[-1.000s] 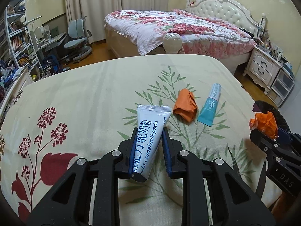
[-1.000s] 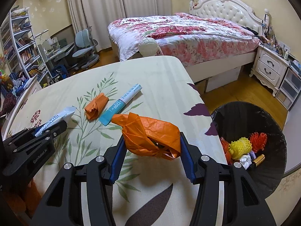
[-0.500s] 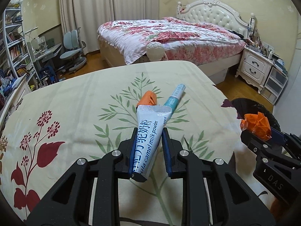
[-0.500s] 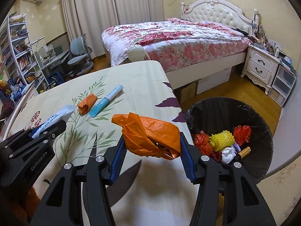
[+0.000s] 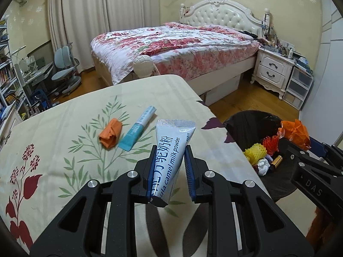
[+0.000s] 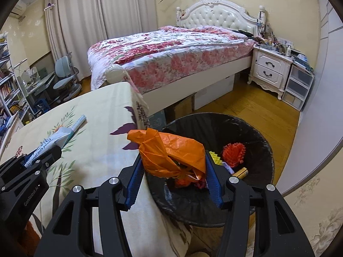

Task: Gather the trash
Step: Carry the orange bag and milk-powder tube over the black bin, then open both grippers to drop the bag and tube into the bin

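A: Left gripper [image 5: 169,169], status?

B: Clamped on a sachet [image 5: 170,156], white and blue, "camel milk powder" printed along it. Sachet stands nearly upright between the blue pads, sealed top leaning toward 1 o'clock. Held above the table [image 5: 64,111], near its right edge.

A: Right gripper [image 6: 172,180]?

B: Clenched on a bag [image 6: 171,152], crumpled orange plastic, knotted at the bottom. It hangs over the near rim of the bin [image 6: 257,128], at the table's corner.

A: Bin contents?

B: Black liner. Inside: a red foam net [image 6: 233,152] at 1 o'clock from the bag, a yellow net [image 6: 215,156] just beside it, a gold tube [image 6: 241,173] lower down. Left view adds a white wad [image 5: 264,164] next to the yellow net.

A: Left on the table?

B: Two pieces, seen from the left wrist. An orange wrapper [image 5: 111,132] at 10 o'clock from the sachet, and a teal stick pack [image 5: 137,128] just right of it, lying slantwise, top pointing to 1 o'clock. They sit close; touching or not, cannot tell. Both rest on the leaf print of the cloth.

A: Grippers relative to each other?

B: Right one sits at 3 o'clock of the left, well apart, out past the table edge.
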`<state>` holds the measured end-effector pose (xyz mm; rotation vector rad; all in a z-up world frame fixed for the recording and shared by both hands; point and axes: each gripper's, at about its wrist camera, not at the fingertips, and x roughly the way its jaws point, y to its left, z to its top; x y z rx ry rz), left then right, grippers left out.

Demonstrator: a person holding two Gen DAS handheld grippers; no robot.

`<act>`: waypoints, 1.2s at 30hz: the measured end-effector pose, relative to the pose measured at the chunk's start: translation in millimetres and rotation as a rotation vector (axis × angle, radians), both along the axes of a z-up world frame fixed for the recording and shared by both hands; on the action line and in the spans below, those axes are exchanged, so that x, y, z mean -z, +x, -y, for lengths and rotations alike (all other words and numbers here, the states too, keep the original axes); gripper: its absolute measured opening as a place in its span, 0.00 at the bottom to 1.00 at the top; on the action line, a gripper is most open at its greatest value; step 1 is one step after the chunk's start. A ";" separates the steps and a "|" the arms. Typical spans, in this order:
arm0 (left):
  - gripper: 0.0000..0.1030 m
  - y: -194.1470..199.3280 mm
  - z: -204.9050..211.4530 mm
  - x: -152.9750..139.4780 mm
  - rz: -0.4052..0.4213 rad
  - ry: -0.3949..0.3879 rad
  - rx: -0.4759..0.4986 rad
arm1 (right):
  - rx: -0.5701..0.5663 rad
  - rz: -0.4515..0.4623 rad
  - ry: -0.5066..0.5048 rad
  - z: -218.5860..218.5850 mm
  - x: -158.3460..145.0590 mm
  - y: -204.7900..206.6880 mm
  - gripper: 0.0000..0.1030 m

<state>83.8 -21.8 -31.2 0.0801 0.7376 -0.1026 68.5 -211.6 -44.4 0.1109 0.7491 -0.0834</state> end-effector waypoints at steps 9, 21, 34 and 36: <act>0.23 21.1 51.6 10.0 -0.012 -0.001 0.071 | 0.091 -0.028 -0.004 39.1 13.1 15.7 0.52; 0.24 45.3 93.6 23.5 -0.040 0.024 0.117 | 0.135 -0.043 -0.003 58.8 24.3 28.1 0.52; 0.56 55.7 107.7 31.1 -0.048 0.051 0.125 | 0.170 -0.057 0.001 74.7 32.5 29.8 0.60; 0.62 55.2 105.9 31.8 -0.047 0.055 0.119 | 0.174 -0.057 -0.001 75.0 32.4 28.9 0.60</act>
